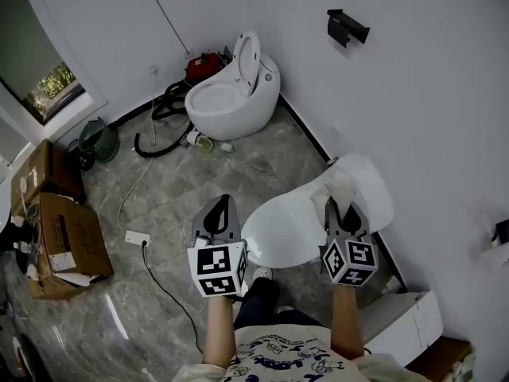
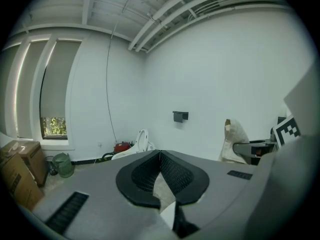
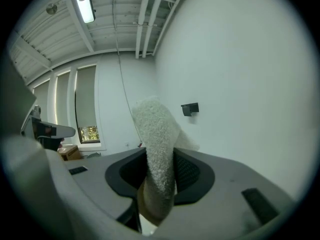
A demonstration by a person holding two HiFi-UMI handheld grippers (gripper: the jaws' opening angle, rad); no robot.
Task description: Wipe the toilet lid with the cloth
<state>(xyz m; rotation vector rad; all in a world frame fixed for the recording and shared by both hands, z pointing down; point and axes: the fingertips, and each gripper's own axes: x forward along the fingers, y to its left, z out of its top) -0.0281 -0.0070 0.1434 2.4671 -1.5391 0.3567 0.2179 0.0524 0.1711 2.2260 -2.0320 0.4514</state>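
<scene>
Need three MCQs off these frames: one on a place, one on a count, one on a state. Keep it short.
1. Where is the cloth?
A) in the right gripper
B) on the floor
C) on a cardboard box

2. How many toilets show in the head view?
A) one
B) two
C) three

3. The lid of the far toilet is:
A) shut
B) raised
C) missing

Key:
1 A: the cloth stands pinched between the right gripper's jaws.
2 B: the near toilet lies under the grippers and the far toilet stands by the wall.
3 B: the lid stands upright behind the open bowl.
</scene>
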